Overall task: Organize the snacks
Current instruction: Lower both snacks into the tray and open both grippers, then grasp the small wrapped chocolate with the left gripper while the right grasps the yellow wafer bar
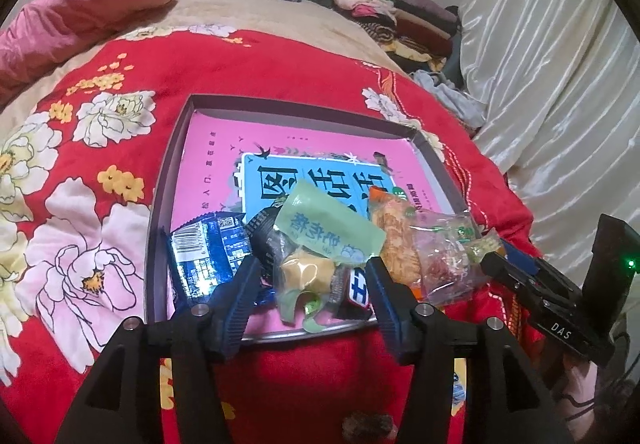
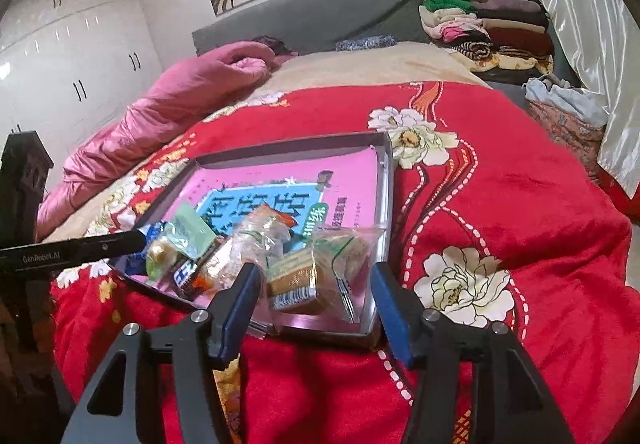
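A shallow grey tray (image 1: 160, 204) with a pink printed bottom lies on a red floral blanket (image 1: 100, 148). Several snack packets crowd its near end: a blue one (image 1: 200, 256), a green one with a yellow pastry (image 1: 320, 248), an orange one (image 1: 390, 240) and a clear one (image 1: 448, 260). My left gripper (image 1: 314, 280) is open above the green packet, its pads apart from it. My right gripper (image 2: 316, 284) is open over the tray's near right corner (image 2: 372, 324). A clear packet with a golden pastry (image 2: 300, 280) lies between its fingers, not pressed. Each gripper shows at the other view's edge.
A pink quilt (image 2: 160, 116) lies along the bed's left side. Folded clothes (image 2: 488, 24) are stacked by the grey headboard (image 2: 320, 16). A white curtain (image 1: 560, 64) hangs on the right, and white wardrobes (image 2: 72, 56) stand at the left.
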`<state>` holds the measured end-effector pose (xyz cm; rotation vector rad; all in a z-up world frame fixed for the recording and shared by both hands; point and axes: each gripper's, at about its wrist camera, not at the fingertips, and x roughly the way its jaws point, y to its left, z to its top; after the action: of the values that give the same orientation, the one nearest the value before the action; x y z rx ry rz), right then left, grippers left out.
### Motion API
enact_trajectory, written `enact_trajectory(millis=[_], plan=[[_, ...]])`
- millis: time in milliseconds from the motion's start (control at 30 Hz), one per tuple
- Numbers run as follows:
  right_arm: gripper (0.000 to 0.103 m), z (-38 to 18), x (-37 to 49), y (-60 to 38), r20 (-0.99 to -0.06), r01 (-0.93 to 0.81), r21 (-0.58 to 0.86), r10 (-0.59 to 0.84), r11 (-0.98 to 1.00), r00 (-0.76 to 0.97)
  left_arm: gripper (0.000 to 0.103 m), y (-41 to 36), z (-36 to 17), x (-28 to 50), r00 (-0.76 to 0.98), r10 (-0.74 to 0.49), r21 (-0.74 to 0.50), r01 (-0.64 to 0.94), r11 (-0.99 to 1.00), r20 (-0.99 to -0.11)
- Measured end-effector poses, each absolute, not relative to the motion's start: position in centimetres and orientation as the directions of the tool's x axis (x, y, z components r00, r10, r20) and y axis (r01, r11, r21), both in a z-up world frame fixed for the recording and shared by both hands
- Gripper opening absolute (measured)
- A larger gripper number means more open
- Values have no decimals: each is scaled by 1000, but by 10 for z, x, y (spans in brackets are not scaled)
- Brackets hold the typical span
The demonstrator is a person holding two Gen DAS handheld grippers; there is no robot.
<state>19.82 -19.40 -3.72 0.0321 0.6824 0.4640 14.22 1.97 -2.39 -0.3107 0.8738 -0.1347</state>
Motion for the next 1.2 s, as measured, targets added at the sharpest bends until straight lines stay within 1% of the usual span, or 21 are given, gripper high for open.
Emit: enact_trajectory(millis=[100,200,267,333,367,400,567,800,1067,1200], plan=[[61,-34,196,-194,-586,-409,180,432,894,685,62,18,-20,139,641,-243,-320,-4,947,-728],[62,-31,193,-195,-578,-415,192,445,889,685,64,17,-16,136,645,-247,-320,4,947,-723],[68,-28,191,-195,-568,-422,198,454,885,686,65,15,-12,131,649,-249,-318,12,948,-719],[70,-25,187,-196,-551,-434,202,469,878,690,69,14,-9,128,655,-248,-314,17,949,-714],[71,-24,185,-195,-546,-440,204,474,875,691,72,13,-7,125,656,-254,-316,25,949,-711],[71,-22,182,-195,-542,-446,203,479,872,690,74,12,-6,122,656,-259,-317,32,948,-709],[71,-19,170,-187,-543,-477,172,487,862,684,74,4,-2,111,656,-261,-299,55,953,-709],[71,-19,152,-178,-556,-508,176,511,843,655,75,-8,-4,98,645,-254,-260,88,962,-721],[71,-25,147,-169,-590,-519,172,509,837,627,75,-17,-11,87,621,-245,-229,108,968,-745],[71,-31,146,-164,-621,-516,168,496,840,607,75,-18,-12,84,612,-245,-226,110,968,-752]])
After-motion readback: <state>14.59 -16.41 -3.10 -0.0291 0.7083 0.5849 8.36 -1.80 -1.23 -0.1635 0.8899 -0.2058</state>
